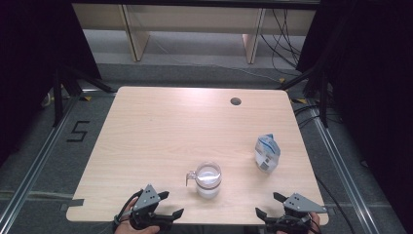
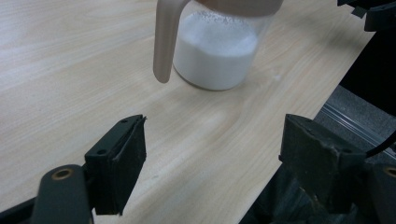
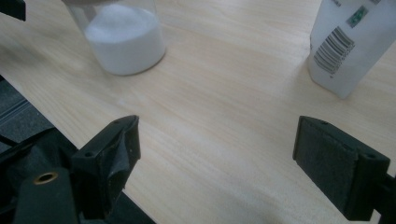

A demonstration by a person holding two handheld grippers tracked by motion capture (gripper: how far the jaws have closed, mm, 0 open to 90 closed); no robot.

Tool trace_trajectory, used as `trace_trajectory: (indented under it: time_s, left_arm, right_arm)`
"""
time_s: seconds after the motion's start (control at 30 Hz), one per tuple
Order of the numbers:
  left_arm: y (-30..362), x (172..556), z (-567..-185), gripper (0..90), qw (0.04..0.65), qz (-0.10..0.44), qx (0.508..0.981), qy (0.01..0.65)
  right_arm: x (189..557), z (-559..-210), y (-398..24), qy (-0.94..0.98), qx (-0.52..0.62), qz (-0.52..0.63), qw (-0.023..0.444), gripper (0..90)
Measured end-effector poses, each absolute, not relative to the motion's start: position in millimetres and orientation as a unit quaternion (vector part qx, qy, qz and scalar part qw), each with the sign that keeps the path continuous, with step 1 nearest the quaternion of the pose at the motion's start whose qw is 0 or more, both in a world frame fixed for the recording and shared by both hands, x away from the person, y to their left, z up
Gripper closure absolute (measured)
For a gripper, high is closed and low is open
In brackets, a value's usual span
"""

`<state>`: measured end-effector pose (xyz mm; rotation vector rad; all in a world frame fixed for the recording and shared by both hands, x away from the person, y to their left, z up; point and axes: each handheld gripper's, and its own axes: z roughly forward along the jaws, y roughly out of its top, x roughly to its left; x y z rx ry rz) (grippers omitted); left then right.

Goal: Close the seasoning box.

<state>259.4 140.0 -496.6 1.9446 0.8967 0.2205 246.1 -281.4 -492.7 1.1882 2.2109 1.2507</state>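
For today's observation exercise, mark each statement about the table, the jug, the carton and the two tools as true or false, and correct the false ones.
1. The clear jug holds a white substance. True.
2. The left tool is shut on the jug's handle. False: its jaws stand open, apart from the handle.
3. The carton stands upright on the table, to the right of the jug. True.
4. The carton lies flat on its side. False: it stands upright.
5. The right tool is open and holds nothing. True.
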Motion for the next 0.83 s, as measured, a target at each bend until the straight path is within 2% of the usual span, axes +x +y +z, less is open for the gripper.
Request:
trace_trajectory:
  time_s: [0.13, 0.2, 0.5, 0.53, 0.6, 0.83]
  left_arm:
    - [139.6, 256.5, -498.4, 22.1, 0.474, 0.090, 0.795, 0.366]
    - [138.8, 255.2, -500.1, 22.1, 0.474, 0.087, 0.796, 0.366]
    - [137.5, 255.9, -503.3, 22.1, 0.472, 0.092, 0.799, 0.360]
    - [138.6, 256.6, -503.1, 22.1, 0.469, 0.093, 0.803, 0.356]
    - [138.3, 255.6, -503.0, 22.1, 0.463, 0.087, 0.800, 0.371]
    - [140.8, 259.3, -505.1, 22.1, 0.460, 0.092, 0.799, 0.377]
  right_arm:
    - [245.0, -495.4, -282.4, 0.782, 0.417, 0.432, 0.168, 15.7]
    - [240.8, -495.0, -281.0, 0.777, 0.435, 0.429, 0.152, 15.7]
    - [242.7, -496.8, -283.9, 0.787, 0.417, 0.424, 0.163, 15.7]
    - [239.8, -495.9, -281.8, 0.783, 0.435, 0.419, 0.150, 15.7]
    - [243.0, -498.1, -283.0, 0.786, 0.426, 0.417, 0.163, 15.8]
    - [243.4, -498.0, -285.5, 0.782, 0.430, 0.422, 0.158, 15.8]
